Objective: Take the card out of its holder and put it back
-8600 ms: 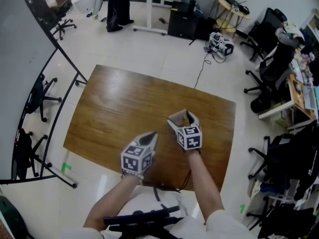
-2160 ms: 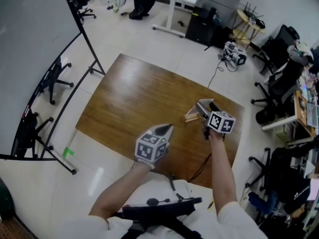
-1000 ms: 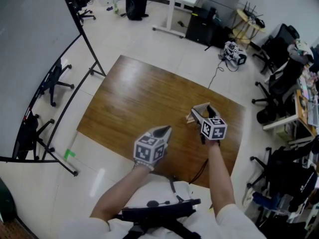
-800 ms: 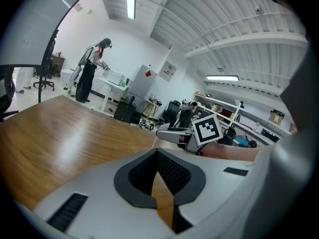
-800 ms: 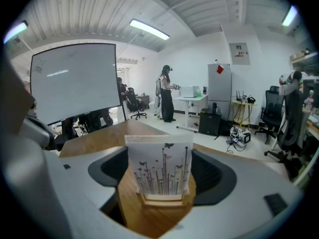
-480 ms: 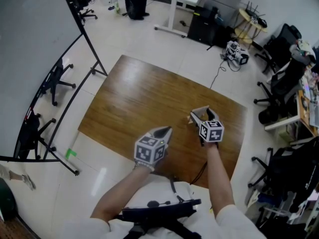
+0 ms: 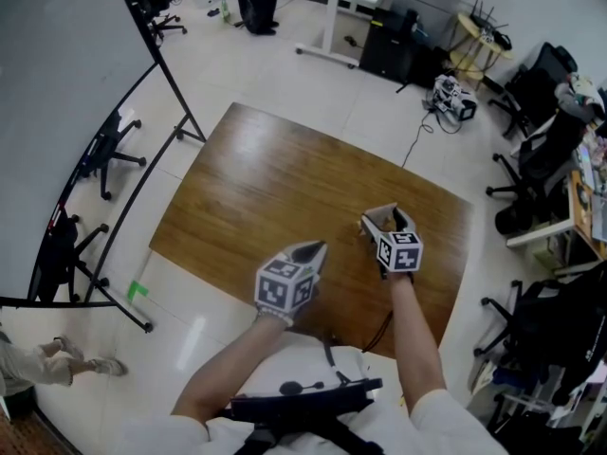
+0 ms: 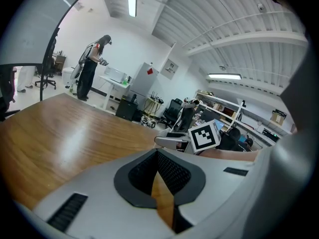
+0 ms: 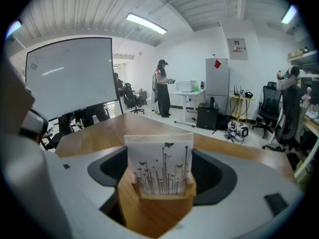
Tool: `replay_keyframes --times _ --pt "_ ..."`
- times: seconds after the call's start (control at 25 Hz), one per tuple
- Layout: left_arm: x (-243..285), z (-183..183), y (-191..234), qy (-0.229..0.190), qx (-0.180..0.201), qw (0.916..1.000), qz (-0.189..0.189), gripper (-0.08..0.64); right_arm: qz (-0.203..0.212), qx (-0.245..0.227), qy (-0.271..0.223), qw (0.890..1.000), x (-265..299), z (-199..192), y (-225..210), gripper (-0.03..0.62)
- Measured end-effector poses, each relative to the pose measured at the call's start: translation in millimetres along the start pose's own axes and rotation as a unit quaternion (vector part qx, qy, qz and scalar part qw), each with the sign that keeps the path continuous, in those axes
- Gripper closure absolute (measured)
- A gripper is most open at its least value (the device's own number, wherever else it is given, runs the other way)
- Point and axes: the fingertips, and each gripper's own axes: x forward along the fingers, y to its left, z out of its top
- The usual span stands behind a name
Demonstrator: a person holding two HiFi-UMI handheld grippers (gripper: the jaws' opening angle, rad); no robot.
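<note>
Right claw: the right claw (image 9: 159, 154) is spread wide and held low over the wooden counter (image 7: 248, 186), with the card and its holder standing in the gap between the jaws.
Grip: the right claw shows no clear hold on anything. Its dark pads flank the card, one on each side.
Card: the card (image 9: 159, 169) is white, printed with thin dark stems and small butterflies. It stands upright in its holder, with its printed face turned toward the right claw's camera.
Card against the jaws: the card is centred between the two jaws. Its left and right edges lie just beside the inner pads, and whether they touch cannot be told.
Holder: the holder (image 9: 162, 192) is a small block of light wood resting on the counter. The card's bottom edge sits in its slot, and the block lies low between the jaws.
Left claw: the left claw (image 8: 157, 156) is closed. Its pads meet, only a sliver of the counter shows beneath them, and nothing is between them.
Left claw's place: it is over the counter's near edge, well apart from the card and to the left of the right claw.
Head view: the right claw is at the counter's right side, and there its jaws mostly hide the card.
</note>
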Motion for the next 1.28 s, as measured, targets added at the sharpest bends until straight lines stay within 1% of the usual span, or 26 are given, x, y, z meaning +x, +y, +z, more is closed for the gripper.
replay_keyframes --times 0.08,0.16,0.4,0.64,0.68,0.72,0.84,0.92,1.04,1.08,1.28 --pt "0 0 1 0.002 -0.001 1.0 0.0 0.569 -0.001 0.001 0.001 1.0 3 -1 1 0.164" --pt "0 0 2 0.003 -0.001 1.0 0.0 0.569 -0.001 0.0 0.003 1.0 4 -2 2 0.126" --pt "-9 0 7 0.003 0.001 1.0 0.0 0.569 -0.014 0.002 -0.009 1.0 -10 8 4 0.114" --pt "-20 5 -3 -0.009 0.013 0.9998 -0.009 0.569 -0.023 0.021 -0.049 0.998 -57 28 7 0.118" --pt "-24 5 -5 -0.013 0.014 0.9998 -0.011 0.569 -0.022 0.025 -0.057 0.998 -68 31 9 0.14" --pt "-28 5 -8 -0.016 0.014 0.9997 -0.014 0.569 -0.02 0.029 -0.065 0.997 -79 34 13 0.192" --pt "-45 2 -15 -0.022 0.018 0.9993 -0.024 0.569 -0.015 0.042 -0.082 0.996 -113 39 30 0.312" --pt "-57 -2 -21 -0.027 0.025 0.9989 -0.03 0.569 -0.028 0.046 -0.09 0.994 -137 39 40 0.428" --pt "-78 -13 -30 -0.031 0.049 0.9977 -0.036 0.569 -0.055 0.053 -0.102 0.992 -173 31 59 0.568" --pt "-85 -17 -33 -0.032 0.055 0.9972 -0.038 0.569 -0.059 0.06 -0.107 0.991 -185 28 67 0.592" --pt "-117 -40 -58 -0.036 0.086 0.9943 -0.052 0.569 -0.071 0.106 -0.124 0.984 -245 -3 109 0.597"
